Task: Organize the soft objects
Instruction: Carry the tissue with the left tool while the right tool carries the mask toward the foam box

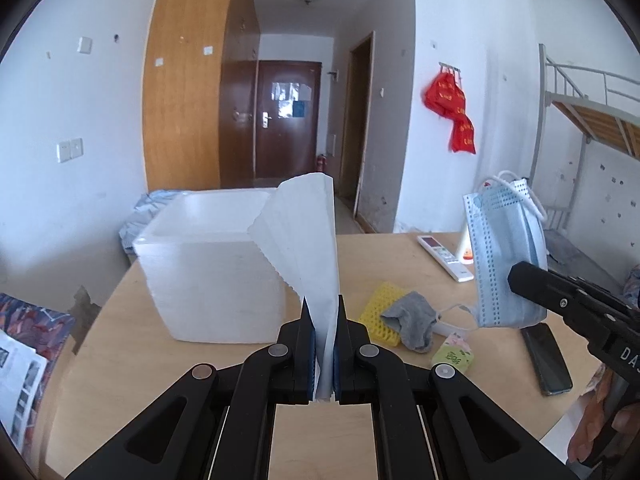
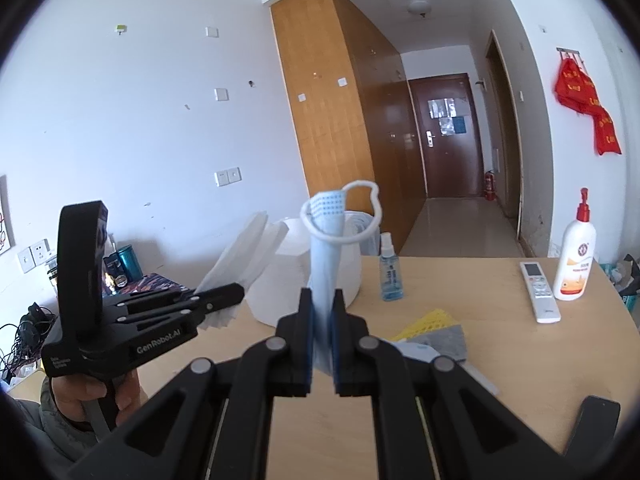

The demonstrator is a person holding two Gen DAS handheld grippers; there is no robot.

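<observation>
"GenRobot.AI" stands in white on the left gripper (image 2: 230,300) body; other labels are too blurred to read.

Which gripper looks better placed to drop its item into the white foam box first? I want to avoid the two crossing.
Probably the left gripper: its white tissue is held up right beside the white foam box, while the right gripper holds the blue face mask further off, over the table.
</observation>
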